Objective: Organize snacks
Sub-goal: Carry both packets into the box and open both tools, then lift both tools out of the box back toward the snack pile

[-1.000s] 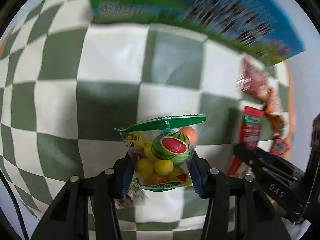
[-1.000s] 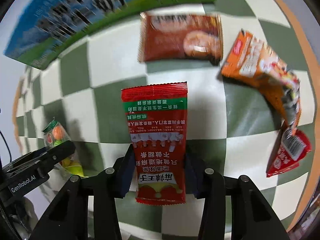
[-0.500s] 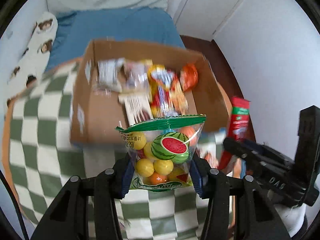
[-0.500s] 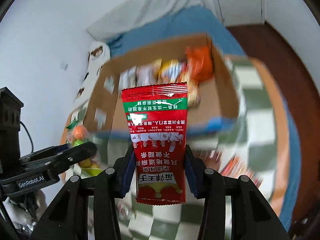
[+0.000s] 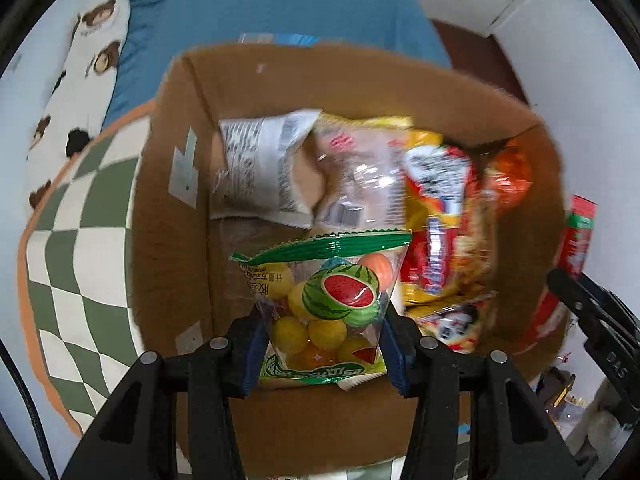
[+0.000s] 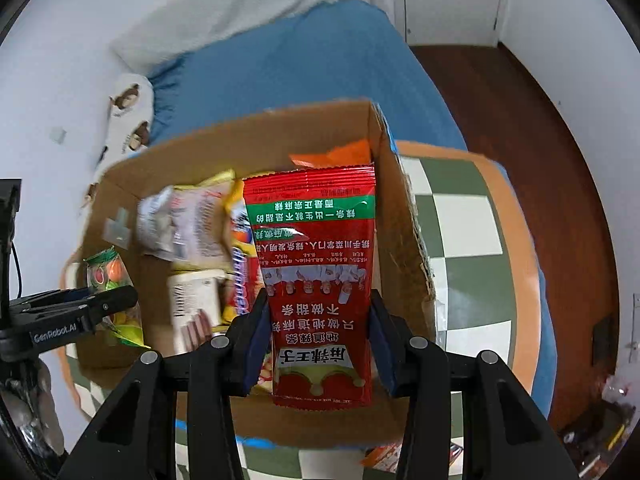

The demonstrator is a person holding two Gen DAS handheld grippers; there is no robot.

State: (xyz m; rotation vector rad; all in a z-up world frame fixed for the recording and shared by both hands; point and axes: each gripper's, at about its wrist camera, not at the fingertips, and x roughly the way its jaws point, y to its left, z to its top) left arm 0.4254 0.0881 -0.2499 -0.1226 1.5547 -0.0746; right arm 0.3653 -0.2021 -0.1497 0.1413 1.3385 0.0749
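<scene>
My left gripper [image 5: 322, 354] is shut on a clear bag of fruit-shaped candy [image 5: 326, 304] with a green top and a watermelon print, held over the open cardboard box [image 5: 168, 240]. My right gripper [image 6: 318, 350] is shut on a red spicy-strip packet [image 6: 316, 264] with a green band, held over the right half of the same box [image 6: 404, 216]. The box holds several snack packets, among them a white one [image 5: 260, 168] and a yellow-red one [image 5: 436, 216]. The left gripper with its candy bag [image 6: 108, 276] shows at the left of the right wrist view; the right gripper's red packet [image 5: 576, 240] shows at the right edge of the left wrist view.
The box stands on a green-and-white checkered cloth [image 6: 464, 232] with an orange border. Behind it lies a blue bed [image 6: 304, 64] with a monkey-print pillow [image 5: 76, 80]. A snack packet [image 6: 384, 456] lies on the cloth in front of the box.
Both grippers have lifted from the cloth with their packets and moved forward over the open box, which now fills both views.
</scene>
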